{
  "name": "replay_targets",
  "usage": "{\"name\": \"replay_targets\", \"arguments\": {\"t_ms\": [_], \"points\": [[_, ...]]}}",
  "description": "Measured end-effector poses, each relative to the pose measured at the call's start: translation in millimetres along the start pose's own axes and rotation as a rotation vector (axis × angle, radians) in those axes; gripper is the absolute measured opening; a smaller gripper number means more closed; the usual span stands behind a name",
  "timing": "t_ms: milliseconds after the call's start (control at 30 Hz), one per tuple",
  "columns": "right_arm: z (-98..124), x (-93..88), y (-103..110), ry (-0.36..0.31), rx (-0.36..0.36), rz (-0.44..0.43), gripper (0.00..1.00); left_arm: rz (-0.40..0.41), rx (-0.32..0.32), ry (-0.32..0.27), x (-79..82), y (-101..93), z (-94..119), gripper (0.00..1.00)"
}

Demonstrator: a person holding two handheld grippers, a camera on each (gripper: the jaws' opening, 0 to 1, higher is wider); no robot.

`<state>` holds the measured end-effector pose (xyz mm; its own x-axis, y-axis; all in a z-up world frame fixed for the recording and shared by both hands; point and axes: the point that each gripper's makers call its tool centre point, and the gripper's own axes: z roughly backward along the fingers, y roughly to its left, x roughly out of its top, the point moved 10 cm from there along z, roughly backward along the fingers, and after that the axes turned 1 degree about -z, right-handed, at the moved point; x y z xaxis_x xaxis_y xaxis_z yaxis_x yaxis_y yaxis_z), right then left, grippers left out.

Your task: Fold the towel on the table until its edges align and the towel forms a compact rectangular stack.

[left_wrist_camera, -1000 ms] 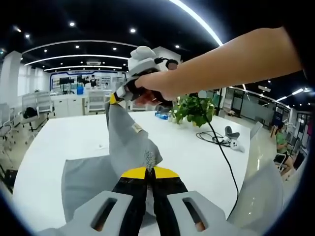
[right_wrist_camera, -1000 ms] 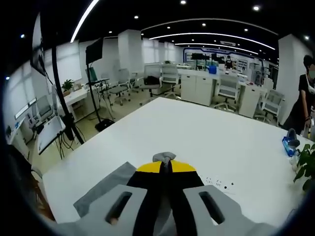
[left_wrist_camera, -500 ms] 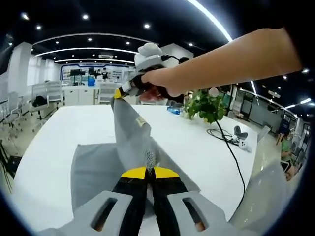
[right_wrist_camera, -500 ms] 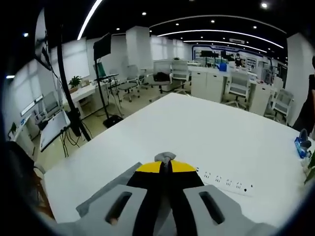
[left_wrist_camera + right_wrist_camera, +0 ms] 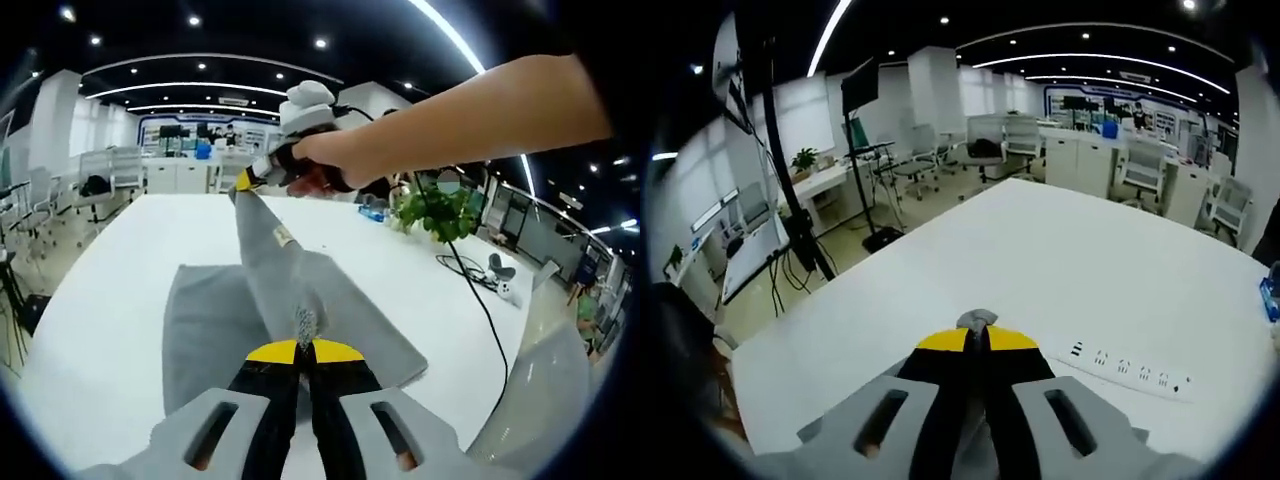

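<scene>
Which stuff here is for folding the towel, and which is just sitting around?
For the job:
- grey towel
- left gripper, shut on the towel
- right gripper, shut on the towel
- white table

Just lying about:
- potted plant
- black cable
- power strip
- office chairs

An open-plan office is indicated: ahead of the jaws, beyond the white worktop (image 5: 1060, 260), rows of desks (image 5: 1080, 165), swivel chairs (image 5: 985, 140), a monitor on a stand (image 5: 862, 85) and ceiling strip lights (image 5: 835, 35) are seen.

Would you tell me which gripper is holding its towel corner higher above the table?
The right gripper, at the end of the person's outstretched arm, lifts its towel corner higher; the left gripper pinches its own lower down.
</scene>
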<state>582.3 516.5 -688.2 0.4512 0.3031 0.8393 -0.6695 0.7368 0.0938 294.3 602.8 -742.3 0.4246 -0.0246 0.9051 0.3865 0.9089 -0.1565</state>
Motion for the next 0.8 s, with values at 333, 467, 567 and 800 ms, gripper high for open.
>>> {"name": "replay_targets", "arguments": {"t_ms": [333, 467, 567, 800], "points": [[-30.6, -13.0, 17.0, 0.031, 0.024, 0.013, 0.02, 0.009, 0.037, 0.034, -19.5, 18.0, 1.7, 0.03], [-41.8, -17.9, 21.0, 0.043, 0.011, 0.014, 0.02, 0.002, 0.05, 0.054, -26.6, 25.7, -2.7, 0.03], [-50.1, -21.9, 23.2, 0.046, 0.009, 0.005, 0.02, 0.01, 0.058, 0.064, -33.0, 34.0, -5.7, 0.03], [-63.5, -30.6, 26.8, 0.058, -0.001, 0.001, 0.02, 0.019, 0.076, 0.094, -45.6, 45.0, -8.0, 0.03]]}}
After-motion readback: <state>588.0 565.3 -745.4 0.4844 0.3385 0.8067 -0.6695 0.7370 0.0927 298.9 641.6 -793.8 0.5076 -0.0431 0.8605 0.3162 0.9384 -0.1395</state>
